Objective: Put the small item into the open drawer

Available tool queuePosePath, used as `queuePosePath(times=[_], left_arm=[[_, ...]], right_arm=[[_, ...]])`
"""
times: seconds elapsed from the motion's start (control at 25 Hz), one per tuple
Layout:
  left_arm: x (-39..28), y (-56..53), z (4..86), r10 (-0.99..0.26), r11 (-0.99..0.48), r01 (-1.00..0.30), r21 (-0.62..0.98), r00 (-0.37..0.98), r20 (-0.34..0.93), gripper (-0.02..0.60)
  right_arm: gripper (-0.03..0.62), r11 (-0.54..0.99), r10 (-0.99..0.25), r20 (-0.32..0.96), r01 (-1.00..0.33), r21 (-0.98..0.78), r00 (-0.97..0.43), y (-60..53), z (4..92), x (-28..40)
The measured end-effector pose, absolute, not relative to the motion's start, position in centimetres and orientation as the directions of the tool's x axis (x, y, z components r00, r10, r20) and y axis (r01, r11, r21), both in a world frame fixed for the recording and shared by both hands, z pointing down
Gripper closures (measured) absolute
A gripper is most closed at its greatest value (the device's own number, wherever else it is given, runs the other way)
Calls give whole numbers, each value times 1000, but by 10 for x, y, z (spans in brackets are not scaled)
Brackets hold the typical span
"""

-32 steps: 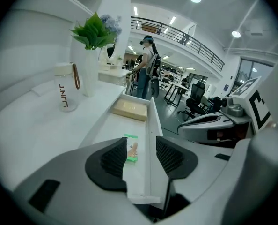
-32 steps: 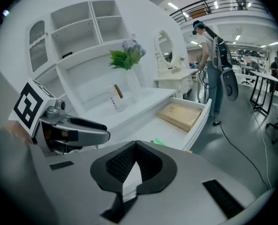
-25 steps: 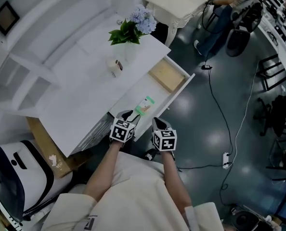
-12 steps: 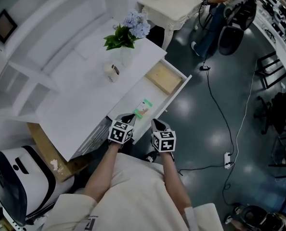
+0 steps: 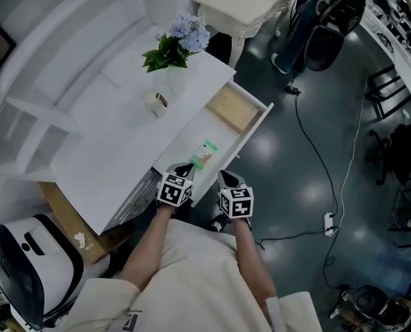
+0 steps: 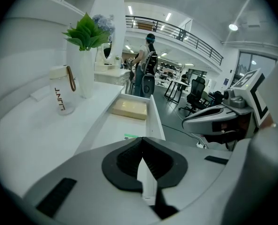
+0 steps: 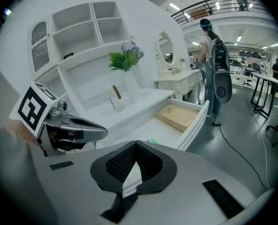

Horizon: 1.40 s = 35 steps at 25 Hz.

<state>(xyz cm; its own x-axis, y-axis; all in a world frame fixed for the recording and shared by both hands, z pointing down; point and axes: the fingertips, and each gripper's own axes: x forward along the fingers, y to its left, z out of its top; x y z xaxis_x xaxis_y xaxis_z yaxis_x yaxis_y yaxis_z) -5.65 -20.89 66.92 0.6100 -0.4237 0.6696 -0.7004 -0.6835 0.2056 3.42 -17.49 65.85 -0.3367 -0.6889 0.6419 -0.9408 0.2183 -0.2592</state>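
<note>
The white drawer stands pulled out of the desk. A small green-and-white item lies flat on its floor, in the near half. It shows as a green sliver just over my left jaws and as a green corner in the right gripper view. A flat tan box fills the drawer's far end. My left gripper is shut and empty, just short of the item at the drawer's near end. My right gripper is also shut and empty, beside the drawer's front corner.
On the white desk top stand a vase of flowers and a small clear cup. A cardboard box and a white machine sit at the lower left. Cables cross the grey floor at the right, where a person stands further back.
The head view has drifted a little, so the desk sits slightly higher and further left. The item stays put in the drawer, and both grippers hold their places by the drawer's near end.
</note>
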Motion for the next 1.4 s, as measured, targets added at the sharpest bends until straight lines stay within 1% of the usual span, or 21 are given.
queuePosePath(times=[0.64, 1.4], left_arm=[[-56, -209, 678, -405, -690, -690, 219, 619, 673, 565], [-59, -208, 675, -422, -683, -697, 218, 621, 661, 565]], right_arm=[[569, 243, -669, 660, -940, -241, -342, -177, 664, 30], [569, 257, -655, 668, -936, -241, -352, -173, 670, 23]])
